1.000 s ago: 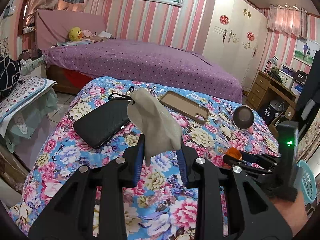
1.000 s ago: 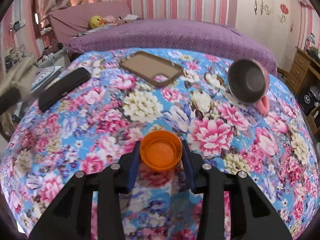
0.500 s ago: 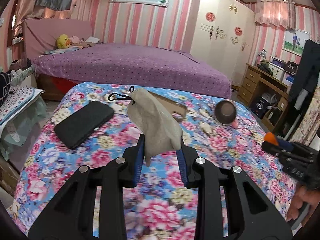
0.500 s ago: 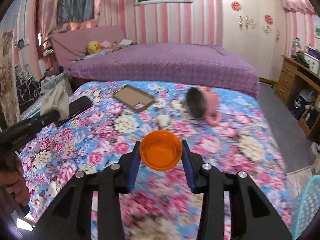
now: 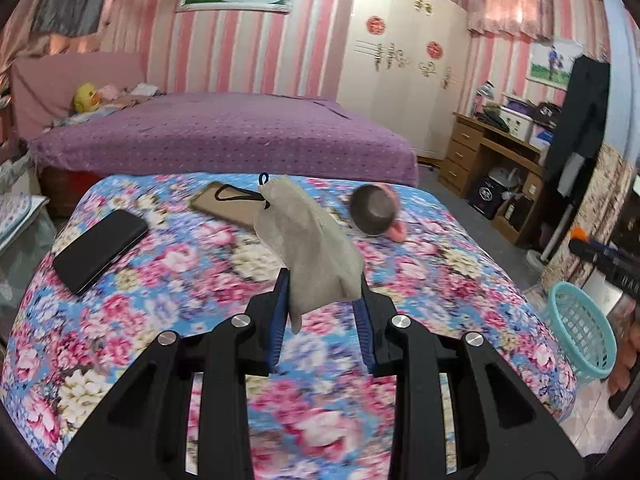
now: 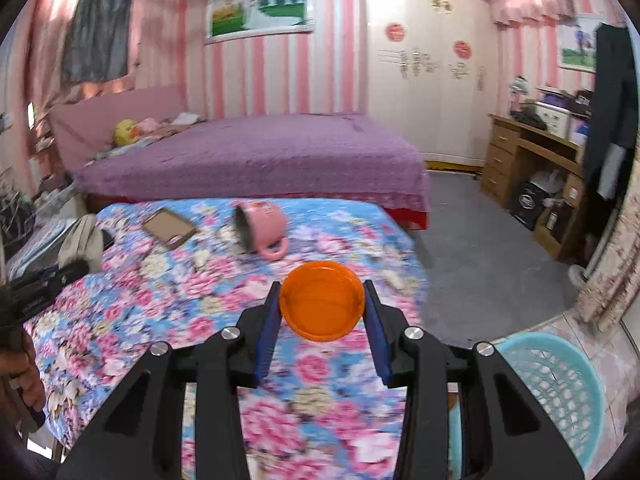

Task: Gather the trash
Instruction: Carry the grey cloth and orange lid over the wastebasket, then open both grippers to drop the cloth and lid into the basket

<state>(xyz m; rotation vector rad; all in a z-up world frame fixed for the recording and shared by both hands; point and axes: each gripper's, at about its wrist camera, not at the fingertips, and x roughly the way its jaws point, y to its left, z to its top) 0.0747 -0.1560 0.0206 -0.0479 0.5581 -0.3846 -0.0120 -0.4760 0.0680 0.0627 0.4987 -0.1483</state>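
My left gripper [image 5: 322, 286] is shut on a grey cloth pouch [image 5: 310, 240] with a black drawstring, held up over the floral bedspread [image 5: 160, 280]. An orange plastic lid [image 6: 322, 306] is pinched between the blue pads of my right gripper [image 6: 322, 308], above the bed's right edge. A turquoise mesh basket [image 6: 560, 392] stands on the floor low on the right, also seen as the basket [image 5: 582, 340] in the left wrist view. The left gripper with the pouch [image 6: 82, 240] shows at the left edge of the right wrist view.
On the floral bed lie a black phone [image 5: 100, 248], a brown phone case [image 5: 232, 206] and a tipped pink mug [image 6: 262, 232]. A purple bed [image 6: 256, 156] stands behind. A wooden desk [image 6: 536, 168] and a white wardrobe [image 6: 432, 80] line the right wall.
Both grippers have swung right and pulled back from the bed with their loads still held. The turquoise basket has come into the right wrist view.
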